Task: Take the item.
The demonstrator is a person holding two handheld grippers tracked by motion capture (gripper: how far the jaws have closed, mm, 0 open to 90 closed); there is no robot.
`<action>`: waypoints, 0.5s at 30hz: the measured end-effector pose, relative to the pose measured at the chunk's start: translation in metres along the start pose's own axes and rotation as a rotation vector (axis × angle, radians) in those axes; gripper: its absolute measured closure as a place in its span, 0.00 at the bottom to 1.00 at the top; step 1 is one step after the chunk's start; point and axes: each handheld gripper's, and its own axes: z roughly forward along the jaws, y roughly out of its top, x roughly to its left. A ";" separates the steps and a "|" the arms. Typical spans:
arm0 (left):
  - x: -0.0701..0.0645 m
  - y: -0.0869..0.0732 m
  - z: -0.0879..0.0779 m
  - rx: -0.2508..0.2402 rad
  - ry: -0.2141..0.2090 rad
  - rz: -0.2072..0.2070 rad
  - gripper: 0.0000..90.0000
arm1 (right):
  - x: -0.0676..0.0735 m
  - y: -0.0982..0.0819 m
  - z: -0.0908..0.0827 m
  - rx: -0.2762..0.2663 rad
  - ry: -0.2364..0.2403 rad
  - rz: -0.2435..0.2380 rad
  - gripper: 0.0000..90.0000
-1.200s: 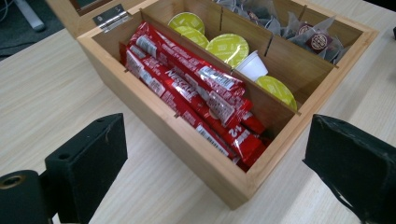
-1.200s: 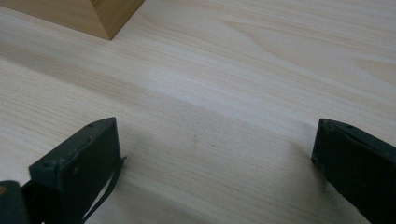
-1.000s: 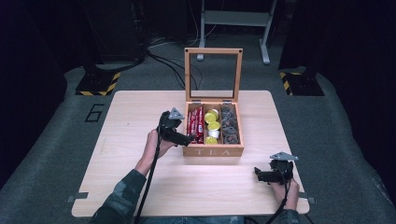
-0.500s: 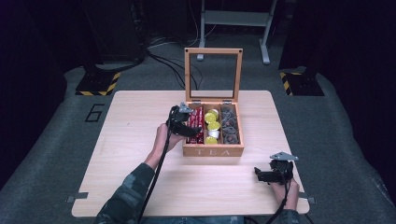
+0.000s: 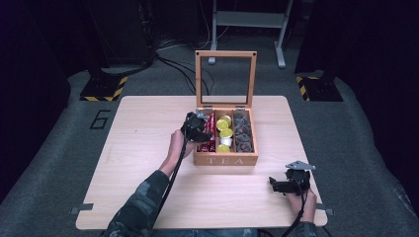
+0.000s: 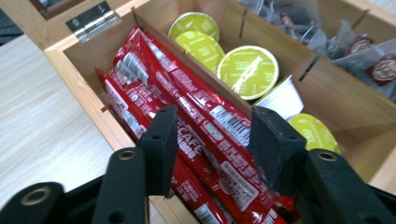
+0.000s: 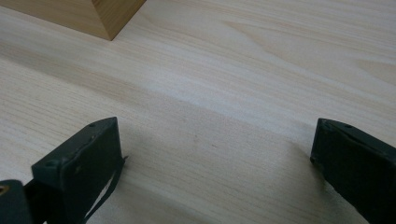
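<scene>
A wooden tea box [image 5: 225,160] stands open in the middle of the table, its glass lid [image 5: 226,53] upright. Its left compartment holds red coffee sachets [image 6: 196,107], the middle one yellow-lidded pods [image 6: 247,70], the right one dark tea bags [image 6: 373,65]. My left gripper [image 5: 197,129] dips into the left compartment. Its jaws have just been closing and now straddle the red sachets [image 5: 208,146], with the left gripper [image 6: 215,126] still slightly apart from them. My right gripper [image 5: 276,185] rests low over the table near the front right, wide open with nothing between its jaws [image 7: 215,140].
The pale wooden table [image 5: 148,128] has bare board to the left of the box and along the front. A corner of the box [image 7: 93,14] lies ahead of the right gripper. Dark floor, cables and stands surround the table.
My left gripper has moved right and down from beside the box into its left compartment, and its jaws have narrowed around the sachets. The right gripper has stayed still.
</scene>
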 end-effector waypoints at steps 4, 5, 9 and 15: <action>-0.001 -0.002 0.008 0.042 0.012 -0.027 0.66 | 0.000 0.000 0.000 0.000 0.000 0.000 0.01; 0.000 -0.002 0.009 0.047 0.014 -0.033 0.66 | 0.000 0.000 0.000 0.001 0.000 0.002 0.01; 0.000 -0.003 0.009 0.051 0.032 -0.055 0.72 | 0.000 0.000 0.000 0.001 0.000 0.004 0.02; -0.001 -0.003 0.009 0.052 0.052 -0.082 0.79 | 0.000 0.000 0.000 0.001 0.000 0.004 0.02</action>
